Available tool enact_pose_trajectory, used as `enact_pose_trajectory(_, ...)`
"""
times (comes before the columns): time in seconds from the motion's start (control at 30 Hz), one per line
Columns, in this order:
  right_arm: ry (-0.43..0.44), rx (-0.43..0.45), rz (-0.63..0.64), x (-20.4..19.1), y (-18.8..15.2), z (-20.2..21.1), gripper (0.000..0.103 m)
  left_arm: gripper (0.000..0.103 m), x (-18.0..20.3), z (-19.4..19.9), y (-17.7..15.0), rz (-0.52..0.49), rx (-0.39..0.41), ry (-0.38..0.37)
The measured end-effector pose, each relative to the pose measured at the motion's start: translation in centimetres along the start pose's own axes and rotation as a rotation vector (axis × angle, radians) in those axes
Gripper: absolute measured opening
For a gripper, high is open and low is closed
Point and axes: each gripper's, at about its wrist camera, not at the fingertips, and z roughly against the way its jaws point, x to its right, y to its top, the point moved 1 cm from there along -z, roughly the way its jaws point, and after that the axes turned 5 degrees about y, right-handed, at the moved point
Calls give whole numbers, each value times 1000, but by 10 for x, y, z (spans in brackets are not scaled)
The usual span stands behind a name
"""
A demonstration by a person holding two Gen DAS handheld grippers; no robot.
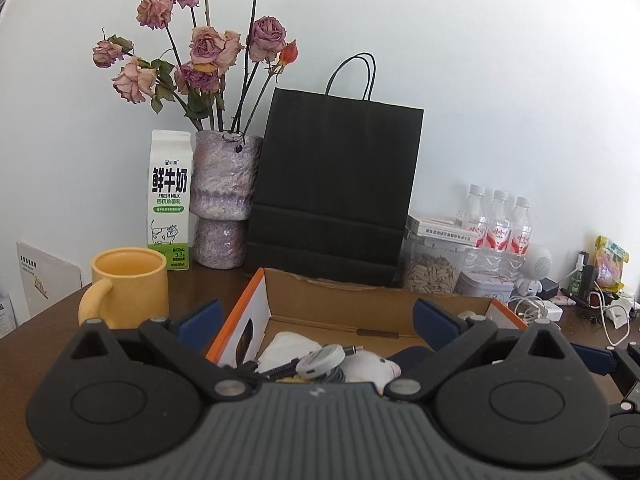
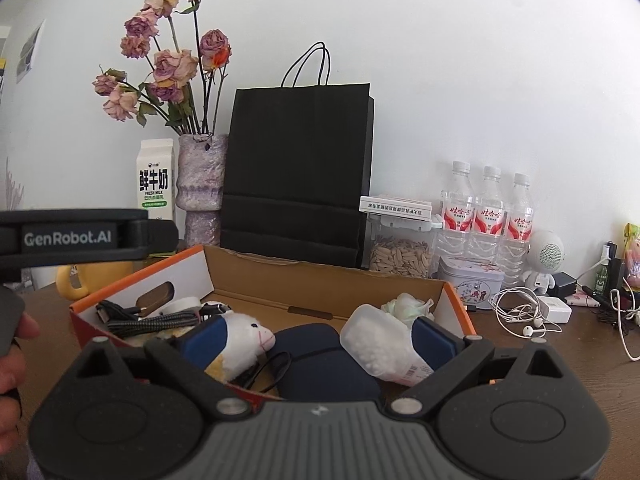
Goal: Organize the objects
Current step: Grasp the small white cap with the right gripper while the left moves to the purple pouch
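Over box (image 2: 320, 280), both jaws wide

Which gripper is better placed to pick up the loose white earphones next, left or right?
Right, probably. The white earphones lie on the table just beyond the open right gripper, right of the cardboard box. The left gripper faces the box's left end.

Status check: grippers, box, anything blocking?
Left gripper open, empty. Right gripper open, empty. Cardboard box holds plush toy, cables. Nothing blocking.
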Motion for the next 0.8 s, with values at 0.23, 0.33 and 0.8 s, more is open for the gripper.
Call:
enact_pose_trajectory(0.23, 16, -13, 17, -3, -16, 37, 99, 103, -6, 28, -19, -49, -42, -16)
enact_pose_trajectory(0.33, 21, -26, 22, -5, -24, 51, 100, 103, -7, 43, -31, -72, -59, -17)
enact_pose_trajectory(0.8, 19, -97, -62, -6, -61, 107, 103, 103, -26, 92, -70, -92, -180, -71)
